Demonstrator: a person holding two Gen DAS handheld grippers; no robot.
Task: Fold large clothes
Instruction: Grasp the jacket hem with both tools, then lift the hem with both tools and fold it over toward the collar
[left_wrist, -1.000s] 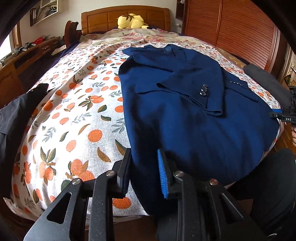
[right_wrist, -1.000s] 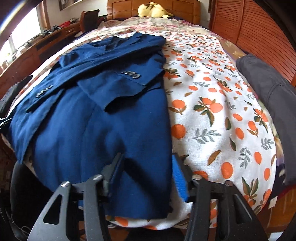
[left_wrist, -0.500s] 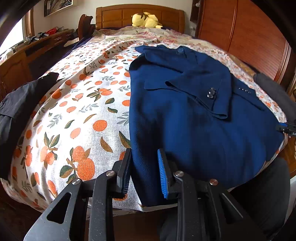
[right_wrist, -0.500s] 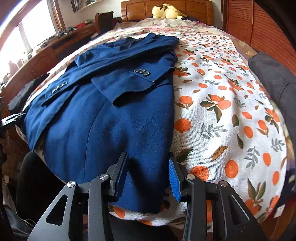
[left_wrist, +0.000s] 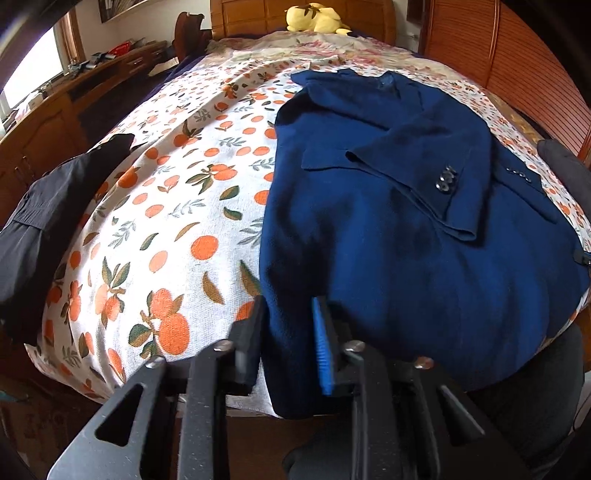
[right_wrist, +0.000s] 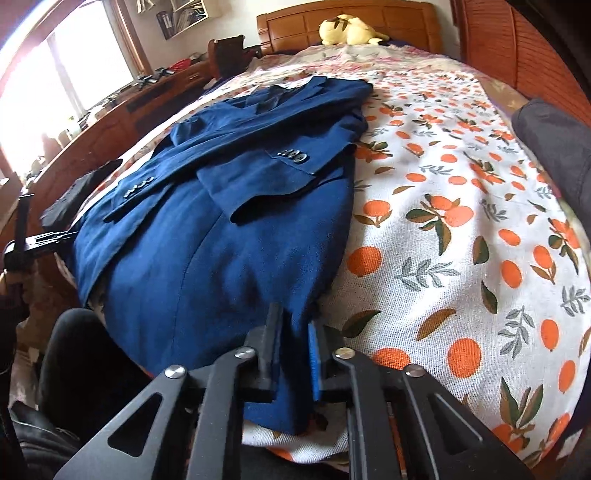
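Observation:
A navy blue suit jacket (left_wrist: 406, 229) lies back-up on the orange-print bedspread (left_wrist: 177, 206), sleeves folded across its back, its hem hanging over the bed's near edge. My left gripper (left_wrist: 288, 332) straddles the jacket's left hem corner; its jaws stand a little apart with cloth between them. In the right wrist view the jacket (right_wrist: 236, 236) lies left of centre, and my right gripper (right_wrist: 295, 347) has its jaws nearly closed on the right hem corner. The left gripper also shows at the far left there (right_wrist: 40, 240).
A black garment (left_wrist: 48, 218) lies on the bed's left edge and a dark grey one (right_wrist: 554, 147) at the right. A yellow plush toy (left_wrist: 317, 18) sits by the wooden headboard. A wooden dresser (left_wrist: 55, 107) runs along the left; slatted wardrobe doors (left_wrist: 517, 55) stand on the right.
Both grippers have moved in onto the jacket's hem corners. The right jaws narrowed from wide open to nearly closed on the cloth; the left jaws kept about the same gap.

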